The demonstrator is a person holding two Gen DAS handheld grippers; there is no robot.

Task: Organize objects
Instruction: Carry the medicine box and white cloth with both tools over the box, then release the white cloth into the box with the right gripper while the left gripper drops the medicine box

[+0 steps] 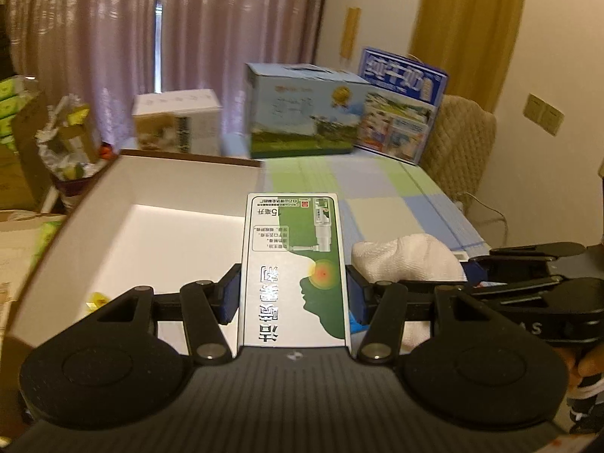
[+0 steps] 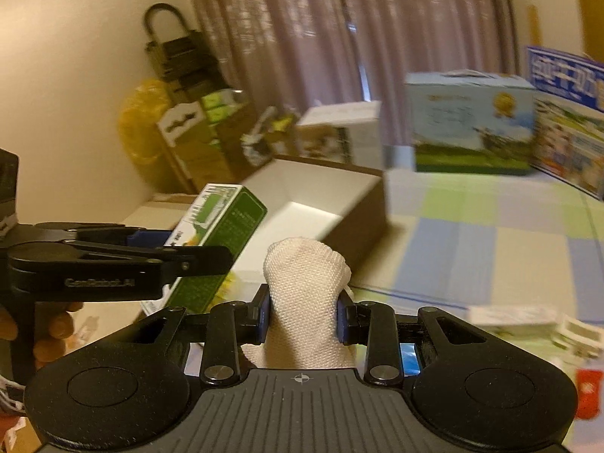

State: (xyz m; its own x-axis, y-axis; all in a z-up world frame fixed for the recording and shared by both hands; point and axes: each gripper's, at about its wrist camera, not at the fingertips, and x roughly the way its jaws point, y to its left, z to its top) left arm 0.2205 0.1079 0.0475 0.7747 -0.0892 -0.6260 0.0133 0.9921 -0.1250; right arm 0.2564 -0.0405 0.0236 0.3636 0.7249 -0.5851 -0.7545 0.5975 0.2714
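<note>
The left tool is clenched on a green-and-white medicine carton, its blue pads against the carton's sides; just beyond and to its left lies an open white-lined box; the right tool grips a white woven cloth roll, beside the left tool, over the checked bed.

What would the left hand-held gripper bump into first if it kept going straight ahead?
Probably the open white box: the left hand-held gripper, gripping a green carton, points down toward it, though depth is unclear.
</note>
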